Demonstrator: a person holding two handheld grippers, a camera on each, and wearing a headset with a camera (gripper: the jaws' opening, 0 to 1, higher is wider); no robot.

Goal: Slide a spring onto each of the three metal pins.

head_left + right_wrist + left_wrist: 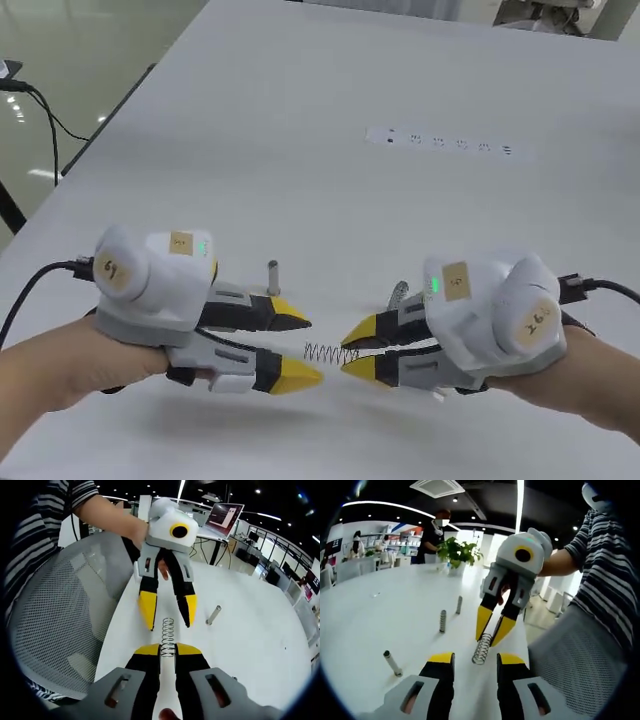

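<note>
My right gripper (350,355) is shut on one end of a thin wire spring (325,352), which sticks out level toward my left gripper (300,348). The left gripper stands open, its yellow tips on either side of the spring's free end without touching it. In the left gripper view my own jaws (476,658) gape below the spring (482,648), which the right gripper (492,630) holds. A bare metal pin (273,275) stands behind the left gripper. Two pins carrying springs (442,621) (459,605) stand farther along. In the right gripper view my right gripper (168,650) clamps the spring (167,630), facing the left gripper (169,622).
A white power strip (450,142) lies flat on the white table (300,150) far behind the work. A cable (40,110) runs off the table's left edge. A grey mesh chair (60,615) stands at the near table edge. A person (432,535) stands at the far end.
</note>
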